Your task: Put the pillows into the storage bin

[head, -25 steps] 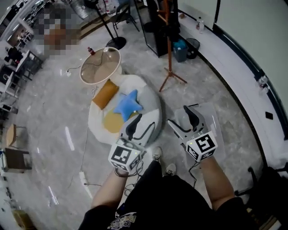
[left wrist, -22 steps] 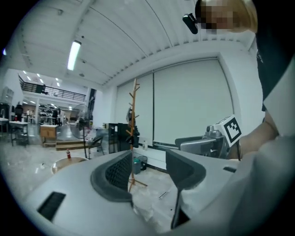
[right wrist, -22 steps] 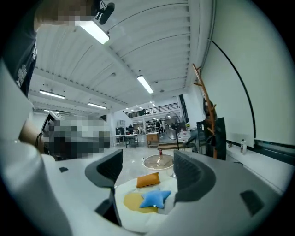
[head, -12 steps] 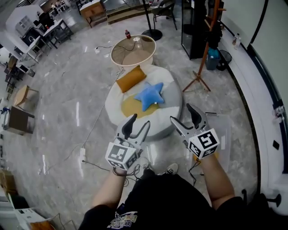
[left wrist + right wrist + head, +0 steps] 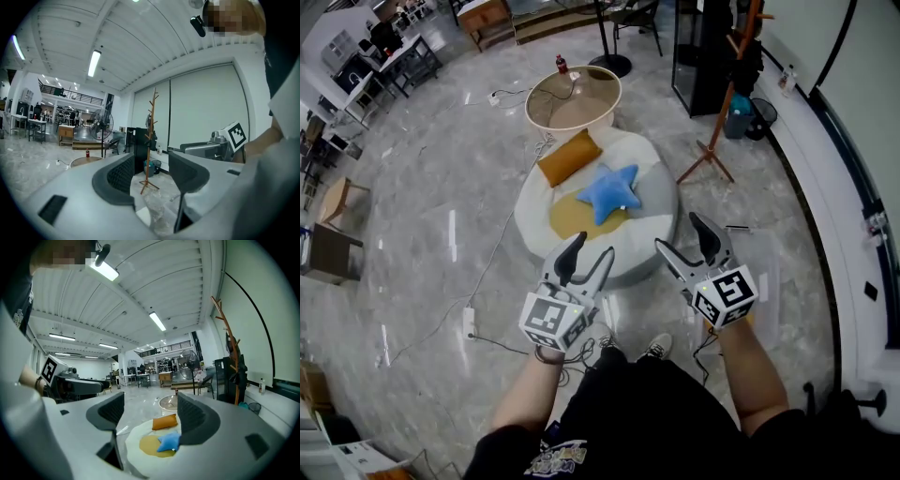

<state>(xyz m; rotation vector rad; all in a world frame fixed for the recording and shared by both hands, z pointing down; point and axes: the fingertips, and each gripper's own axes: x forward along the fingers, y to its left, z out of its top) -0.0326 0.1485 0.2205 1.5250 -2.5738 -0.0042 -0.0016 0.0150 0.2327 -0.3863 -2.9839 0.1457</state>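
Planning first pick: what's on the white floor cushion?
An orange pillow, a blue star pillow and a round yellow pillow. The star lies over the yellow one's edge, hiding that part.

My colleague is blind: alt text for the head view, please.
The left gripper and right gripper, jaws apart and empty, hover before a round white cushion bearing an orange rectangular pillow, blue star-shaped pillow and yellow round pillow.

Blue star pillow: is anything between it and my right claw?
Nothing visible. The blue star-shaped pillow lies uncovered on top of the white round floor cushion, with only open space between it and the right claw, which is open and empty.
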